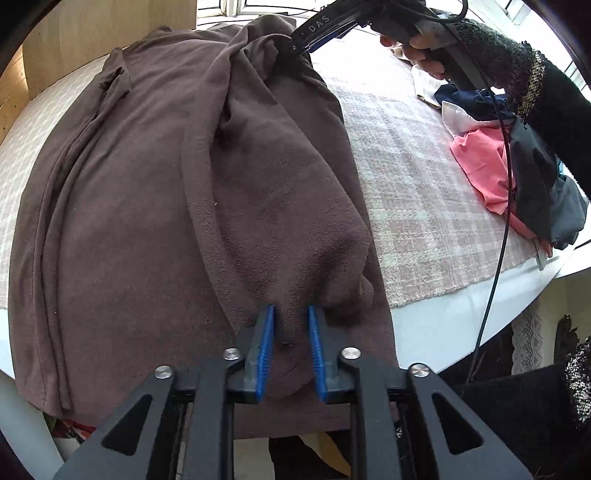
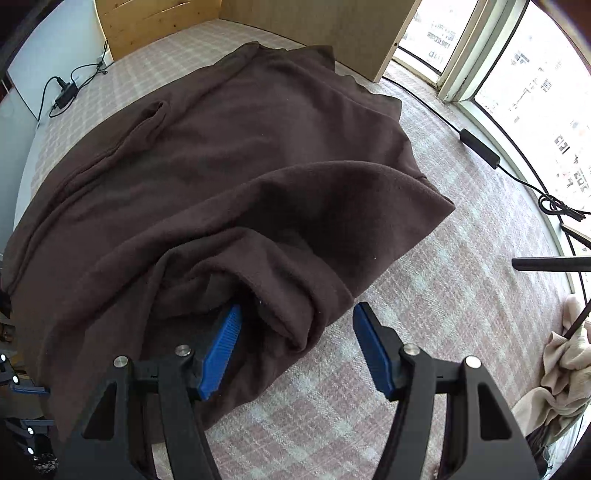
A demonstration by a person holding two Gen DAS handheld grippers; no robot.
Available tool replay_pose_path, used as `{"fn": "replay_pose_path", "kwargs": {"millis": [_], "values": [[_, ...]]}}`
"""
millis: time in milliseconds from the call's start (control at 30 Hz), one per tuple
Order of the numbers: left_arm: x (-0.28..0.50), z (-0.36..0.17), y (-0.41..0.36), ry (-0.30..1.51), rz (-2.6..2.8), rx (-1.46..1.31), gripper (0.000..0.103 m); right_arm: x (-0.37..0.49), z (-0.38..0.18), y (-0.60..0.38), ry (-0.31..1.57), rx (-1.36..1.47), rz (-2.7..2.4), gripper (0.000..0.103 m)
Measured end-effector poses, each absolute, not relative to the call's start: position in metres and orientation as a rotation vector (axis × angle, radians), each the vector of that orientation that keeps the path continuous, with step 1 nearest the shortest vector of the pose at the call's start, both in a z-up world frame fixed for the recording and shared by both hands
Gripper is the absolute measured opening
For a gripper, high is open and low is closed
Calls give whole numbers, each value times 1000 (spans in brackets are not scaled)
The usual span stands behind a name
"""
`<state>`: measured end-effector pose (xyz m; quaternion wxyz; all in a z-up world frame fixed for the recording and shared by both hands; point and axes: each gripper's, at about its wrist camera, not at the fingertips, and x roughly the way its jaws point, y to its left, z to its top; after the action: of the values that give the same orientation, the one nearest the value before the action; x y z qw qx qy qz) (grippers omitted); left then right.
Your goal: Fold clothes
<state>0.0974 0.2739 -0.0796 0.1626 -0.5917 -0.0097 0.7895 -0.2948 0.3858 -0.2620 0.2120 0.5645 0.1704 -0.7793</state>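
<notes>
Folding the brown fleece (image 1: 184, 184) is midway: left gripper (image 1: 291, 354) pinches its near edge, right gripper (image 2: 295, 350) stands half-open around a fold, and the clothes pile (image 1: 517, 166) waits.

The fleece garment (image 1: 192, 192) lies on the checked cloth (image 1: 413, 192); a clothes pile (image 1: 517, 166) sits right of the garment, wooden boards (image 2: 332, 22) behind it.

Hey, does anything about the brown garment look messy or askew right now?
Yes. The brown fleece garment is not flat: one side is folded over in a lumpy, rumpled roll near the right gripper, and its near edge hangs off the table by the left gripper.
</notes>
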Motion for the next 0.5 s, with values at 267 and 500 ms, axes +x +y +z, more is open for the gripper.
{"fn": "replay_pose_path", "kwargs": {"millis": [267, 500], "values": [[105, -44, 182, -155, 2428, -1712, 12, -292, -239, 455, 238, 1594, -2176, 10], [126, -44, 181, -277, 2370, -1719, 23, -288, -262, 441, 360, 1639, -2171, 10]]}}
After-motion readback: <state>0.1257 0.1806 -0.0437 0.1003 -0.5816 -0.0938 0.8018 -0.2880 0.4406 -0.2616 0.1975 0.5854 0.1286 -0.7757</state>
